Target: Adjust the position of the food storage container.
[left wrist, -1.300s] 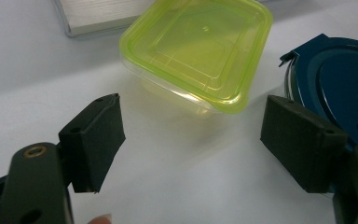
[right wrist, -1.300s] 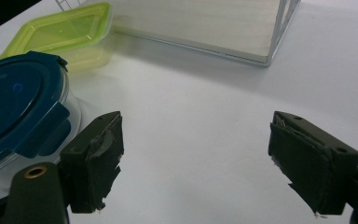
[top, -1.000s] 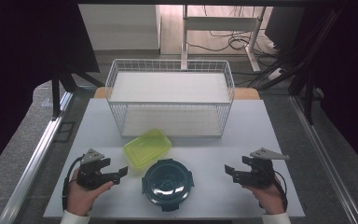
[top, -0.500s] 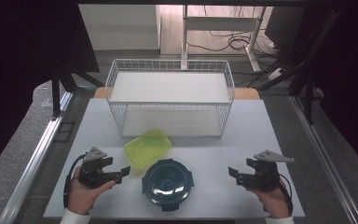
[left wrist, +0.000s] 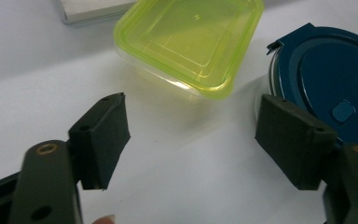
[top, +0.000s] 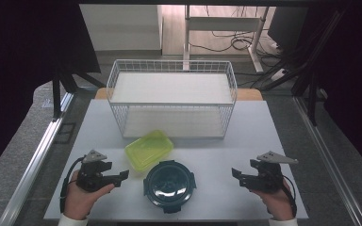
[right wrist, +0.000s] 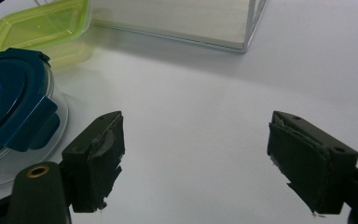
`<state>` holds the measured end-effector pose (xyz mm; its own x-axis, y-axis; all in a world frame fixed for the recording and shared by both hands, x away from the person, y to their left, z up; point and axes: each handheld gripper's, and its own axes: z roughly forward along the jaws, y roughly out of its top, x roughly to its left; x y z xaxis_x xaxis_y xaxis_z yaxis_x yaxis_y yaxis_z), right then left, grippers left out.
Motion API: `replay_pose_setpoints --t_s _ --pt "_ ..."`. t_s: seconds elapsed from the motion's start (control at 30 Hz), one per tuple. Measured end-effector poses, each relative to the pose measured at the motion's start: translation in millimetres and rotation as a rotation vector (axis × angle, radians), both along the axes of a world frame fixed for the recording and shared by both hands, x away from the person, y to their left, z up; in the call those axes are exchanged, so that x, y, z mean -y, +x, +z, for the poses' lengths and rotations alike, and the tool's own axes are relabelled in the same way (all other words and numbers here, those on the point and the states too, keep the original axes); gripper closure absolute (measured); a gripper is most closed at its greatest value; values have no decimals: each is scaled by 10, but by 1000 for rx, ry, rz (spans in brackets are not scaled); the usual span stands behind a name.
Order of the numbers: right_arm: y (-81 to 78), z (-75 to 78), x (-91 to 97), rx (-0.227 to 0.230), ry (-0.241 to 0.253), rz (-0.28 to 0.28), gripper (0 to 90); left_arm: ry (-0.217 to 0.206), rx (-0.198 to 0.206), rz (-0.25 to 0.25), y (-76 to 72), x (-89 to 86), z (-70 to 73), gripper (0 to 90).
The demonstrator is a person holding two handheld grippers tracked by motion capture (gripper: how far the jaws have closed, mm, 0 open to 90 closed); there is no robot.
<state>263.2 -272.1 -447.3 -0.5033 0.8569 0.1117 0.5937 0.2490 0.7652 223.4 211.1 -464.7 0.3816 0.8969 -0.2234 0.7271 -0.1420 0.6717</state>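
**Fingers spread on both grippers, left pair narrowing toward the containers**

The fingers (left wrist: 100,140) of your left gripper (top: 119,175) are standing apart with only bare table between them, and its jaws have just been closing a little, with nothing caught in the gap. You are holding that gripper low at the near left of the table (top: 245,141), aimed toward the green-lidded box (top: 149,149) and the round blue-lidded container (top: 169,184). Compared with a moment ago, the left gripper is sitting slightly nearer the blue container, while both containers are lying exactly where they were.

Your right gripper (top: 236,175) is also holding its fingers (right wrist: 95,158) wide apart and gripping nothing, hovering well clear of the blue container on its other side.

The 2 containers are resting just beside each other in front of the white wire basket (top: 172,66), the green one nearer the basket. My reading: you are lining up a first grasp, and nothing is lifted yet
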Motion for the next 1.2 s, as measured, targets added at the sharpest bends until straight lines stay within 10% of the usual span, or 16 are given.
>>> replay_pose_setpoints --t_s 0.67,1.2 --pt "39 -87 -52 -38 -37 -32 177 48 -197 -110 34 251 -312 735" --pt "49 -139 -124 -53 -54 -9 171 0 -188 -196 23 529 -341 900"
